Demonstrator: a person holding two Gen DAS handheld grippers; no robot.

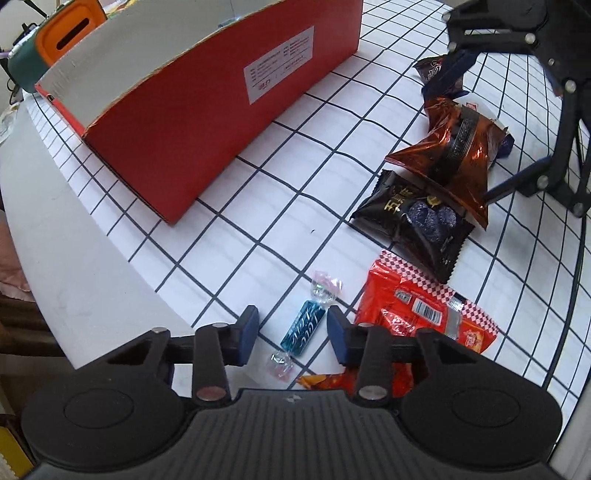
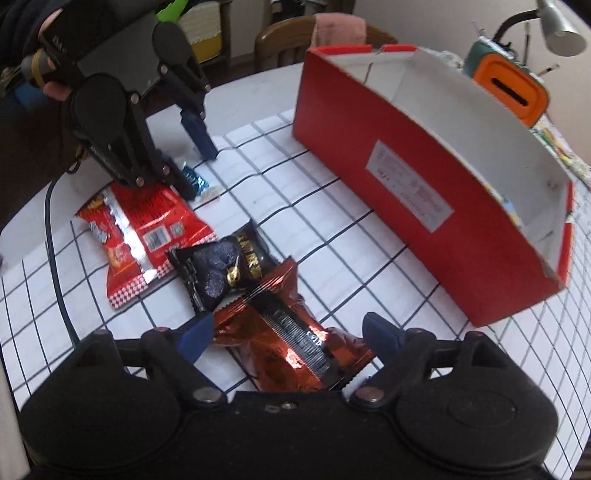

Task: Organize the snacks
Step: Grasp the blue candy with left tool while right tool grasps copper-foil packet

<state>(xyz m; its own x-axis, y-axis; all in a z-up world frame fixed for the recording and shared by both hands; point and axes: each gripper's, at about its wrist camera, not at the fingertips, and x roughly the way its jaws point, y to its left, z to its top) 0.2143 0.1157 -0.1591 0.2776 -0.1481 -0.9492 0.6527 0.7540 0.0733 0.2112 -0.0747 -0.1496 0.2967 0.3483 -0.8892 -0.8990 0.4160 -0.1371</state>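
A blue wrapped candy (image 1: 303,328) lies on the checked cloth between the fingers of my open left gripper (image 1: 291,334), untouched; it also shows in the right wrist view (image 2: 193,178). A red snack bag (image 1: 417,314) lies to its right. A black plum packet (image 1: 413,221) and a copper foil bag (image 1: 454,151) lie farther off. My right gripper (image 2: 290,338) is open around the copper foil bag (image 2: 291,339). The red open box (image 1: 207,114) stands at the back; it also shows in the right wrist view (image 2: 424,199).
An orange and green device (image 1: 51,44) sits behind the box. A dark packet (image 1: 436,72) lies beyond the copper bag. The round table's bare white edge (image 1: 66,236) runs along the left. A chair (image 2: 295,33) and a lamp (image 2: 554,26) stand behind the table.
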